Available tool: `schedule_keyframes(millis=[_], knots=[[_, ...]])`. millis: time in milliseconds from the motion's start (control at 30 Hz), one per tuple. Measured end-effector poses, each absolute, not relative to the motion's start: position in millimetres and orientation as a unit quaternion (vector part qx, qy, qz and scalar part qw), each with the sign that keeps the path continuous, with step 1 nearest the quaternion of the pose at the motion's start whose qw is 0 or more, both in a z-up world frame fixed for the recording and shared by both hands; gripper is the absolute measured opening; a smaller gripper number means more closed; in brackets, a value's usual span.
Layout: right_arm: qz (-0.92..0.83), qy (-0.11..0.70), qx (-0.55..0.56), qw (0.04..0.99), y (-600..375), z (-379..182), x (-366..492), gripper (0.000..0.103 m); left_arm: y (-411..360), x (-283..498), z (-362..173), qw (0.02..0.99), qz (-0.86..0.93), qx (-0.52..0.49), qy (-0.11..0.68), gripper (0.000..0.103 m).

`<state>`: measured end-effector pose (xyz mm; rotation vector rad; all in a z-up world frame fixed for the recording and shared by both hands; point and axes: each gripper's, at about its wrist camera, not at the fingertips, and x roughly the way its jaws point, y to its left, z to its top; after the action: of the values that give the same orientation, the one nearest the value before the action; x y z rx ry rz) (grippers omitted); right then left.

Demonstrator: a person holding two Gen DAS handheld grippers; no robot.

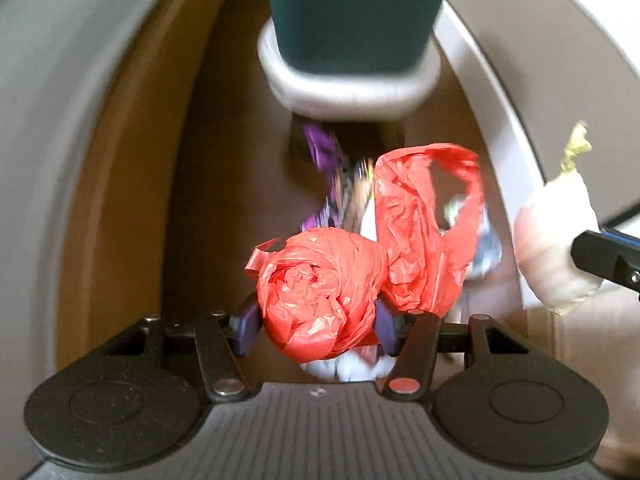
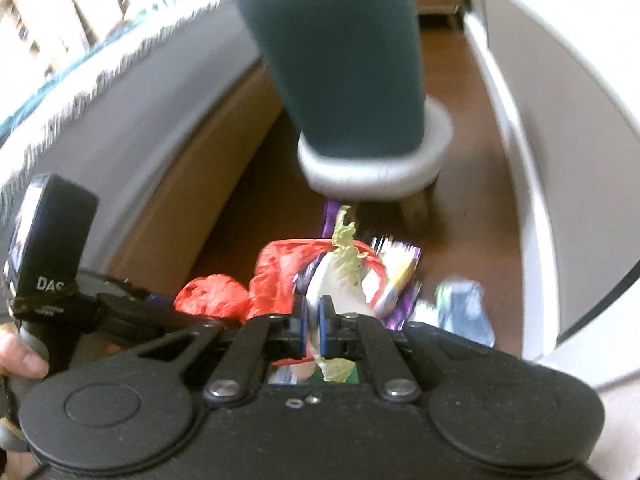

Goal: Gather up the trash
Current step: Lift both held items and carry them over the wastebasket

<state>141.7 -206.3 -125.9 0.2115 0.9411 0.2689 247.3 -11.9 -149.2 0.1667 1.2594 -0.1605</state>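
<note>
My left gripper [image 1: 318, 320] is shut on a crumpled red plastic bag [image 1: 320, 296], held above the brown floor. A loose loop of the bag hangs to its right. My right gripper [image 2: 314, 330] is shut on a pale cabbage leaf [image 2: 340, 276] with a green frilly tip. The leaf also shows in the left wrist view [image 1: 556, 240] at the right edge. The red bag shows in the right wrist view [image 2: 216, 294] just left of my fingers. Purple and multicoloured wrappers [image 2: 394, 276] lie on the floor beneath both.
A teal bin with a grey rim [image 1: 352, 20] is tipped over the wrappers; it also shows in the right wrist view [image 2: 340, 60]. A grey bed edge with a wooden base [image 2: 132, 128] runs on the left. A white wall [image 2: 560, 128] is on the right.
</note>
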Motion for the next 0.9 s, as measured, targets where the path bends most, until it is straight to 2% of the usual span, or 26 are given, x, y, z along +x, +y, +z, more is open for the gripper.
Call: schedule_keyframes(millis=[500,700,900], knots=[[0.121,0.292,0.122,0.941,-227.5,-10.5,188.1,0.005,-29.1,311.5,8.0,0.891,-0.071,0.052,0.445,0.056],[0.131,0.229,0.11,0.958,-229.5,42.9,230.7,0.005,-36.1,347.2,64.2,0.917,-0.057,0.069,0.388,0.056],[0.124,0.213,0.079,0.966,-220.2,60.1,269.4,0.005,-40.6,394.4,77.9,0.926,-0.044,0.087,0.364,0.057]])
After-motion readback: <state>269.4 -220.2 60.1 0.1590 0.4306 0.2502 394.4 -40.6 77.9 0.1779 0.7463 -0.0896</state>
